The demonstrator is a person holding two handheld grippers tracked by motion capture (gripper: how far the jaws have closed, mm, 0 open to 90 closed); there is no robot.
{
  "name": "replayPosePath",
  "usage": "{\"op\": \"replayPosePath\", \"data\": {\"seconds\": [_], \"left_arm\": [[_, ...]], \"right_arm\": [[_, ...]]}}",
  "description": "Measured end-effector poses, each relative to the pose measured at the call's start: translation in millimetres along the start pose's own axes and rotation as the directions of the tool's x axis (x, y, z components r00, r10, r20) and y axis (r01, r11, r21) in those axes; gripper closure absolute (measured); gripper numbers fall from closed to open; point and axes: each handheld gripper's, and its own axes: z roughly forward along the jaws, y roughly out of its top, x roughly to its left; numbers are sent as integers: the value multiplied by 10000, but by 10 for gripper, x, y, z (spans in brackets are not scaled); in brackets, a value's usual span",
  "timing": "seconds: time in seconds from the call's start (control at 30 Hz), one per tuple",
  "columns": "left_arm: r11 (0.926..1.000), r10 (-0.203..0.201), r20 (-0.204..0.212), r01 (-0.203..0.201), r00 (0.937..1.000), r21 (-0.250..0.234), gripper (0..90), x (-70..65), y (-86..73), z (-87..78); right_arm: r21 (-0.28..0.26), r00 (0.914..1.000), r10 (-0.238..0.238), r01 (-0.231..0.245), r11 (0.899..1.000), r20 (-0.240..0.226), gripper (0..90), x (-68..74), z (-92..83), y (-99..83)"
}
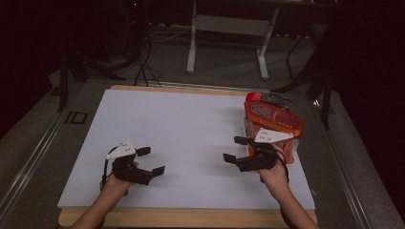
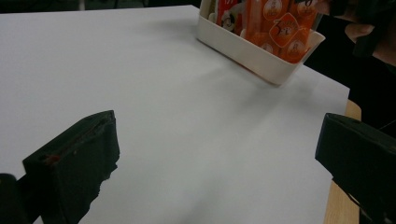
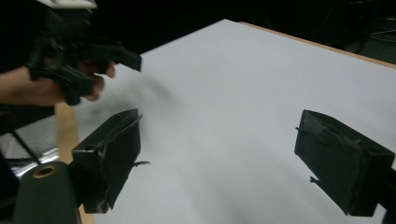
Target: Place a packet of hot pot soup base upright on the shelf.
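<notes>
The white table [image 1: 191, 138] lay broad under both grippers, its wooden edge showing along the near side. Past the right gripper's fingers, toward the far right corner, stood a cream tub [image 2: 254, 51] packed upright with orange snack packets [image 1: 272, 119]; in the high view the packets rose just behind the right hand, and whether the hand brushed them could not be told. In the left gripper view the tub sat well ahead of the fingertips and off to their right, well apart from them.

The right gripper [image 1: 236, 149] hovered just above the board, its fingers spread wide with nothing between them, pointing toward the middle of the table. The left gripper [image 1: 150, 160] was held at the near left, its fingers likewise spread apart and empty, aimed toward the right one. A bare stretch of white surface lay between the two sets of fingertips. Each gripper carried a grey three-cornered plate [image 1: 122, 149] on top.
</notes>
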Motion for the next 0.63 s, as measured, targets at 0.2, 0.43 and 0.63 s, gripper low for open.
{"op": "replayPosePath", "data": {"seconds": [0.2,0.43,0.63], "left_arm": [[10000,26,5,-26,10000,-40,0,-2,2,-5],[10000,41,31,-41,10000,-12,0,-8,-6,-2],[10000,92,33,-92,10000,4,0,-12,-10,1]], "right_arm": [[210,9999,148,-149,9997,41,146,7,76,-153],[514,9997,136,-147,9986,214,147,-16,124,-277],[716,9991,-112,82,9974,417,149,-25,153,-317]]}}
